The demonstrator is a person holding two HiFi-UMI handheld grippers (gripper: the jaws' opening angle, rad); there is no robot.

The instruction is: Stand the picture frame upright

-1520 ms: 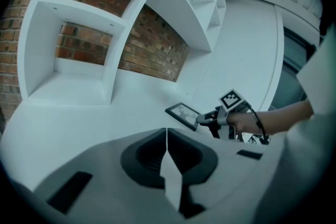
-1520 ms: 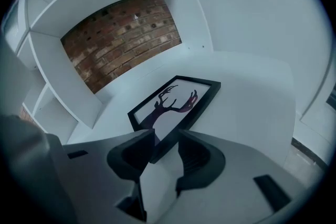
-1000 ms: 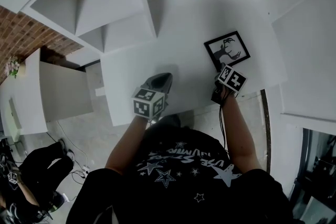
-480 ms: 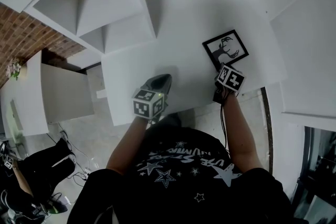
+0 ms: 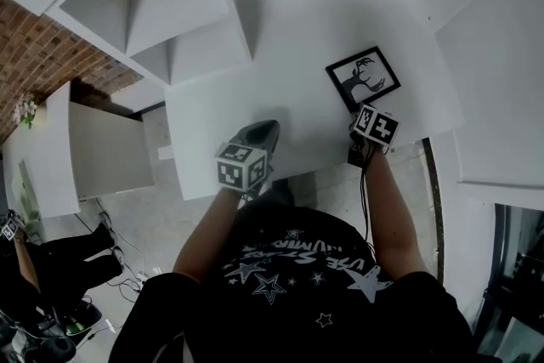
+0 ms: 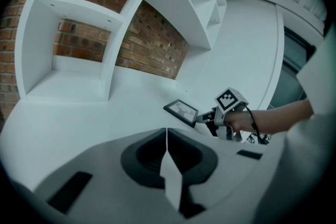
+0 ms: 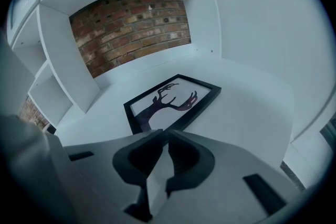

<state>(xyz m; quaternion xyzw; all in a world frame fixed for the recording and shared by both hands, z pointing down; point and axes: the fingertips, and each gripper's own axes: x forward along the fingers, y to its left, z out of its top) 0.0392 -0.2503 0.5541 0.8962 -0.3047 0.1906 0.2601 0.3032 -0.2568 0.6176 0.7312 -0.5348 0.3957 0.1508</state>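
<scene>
**Left tongs (image 6: 167,132) shut and idle; the picture frame (image 5: 364,78) lies flat just ahead of the right tongs (image 7: 164,132).**

The left tongs sit over the front of the counter (image 5: 289,47) with jaws together and nothing between them, well apart from the frame. The frame lies face up toward the counter's right side, directly in front of the right tongs. Its long side runs away from them toward the back right, so the right hand is clearly the nearer. The right tongs' jaws have just been closing and now seem to pinch the frame's near edge by its corner. Compared with a second ago, the frame lies in nearly the same place and neither hand has shifted noticeably; the closing jaws are the one change.
</scene>
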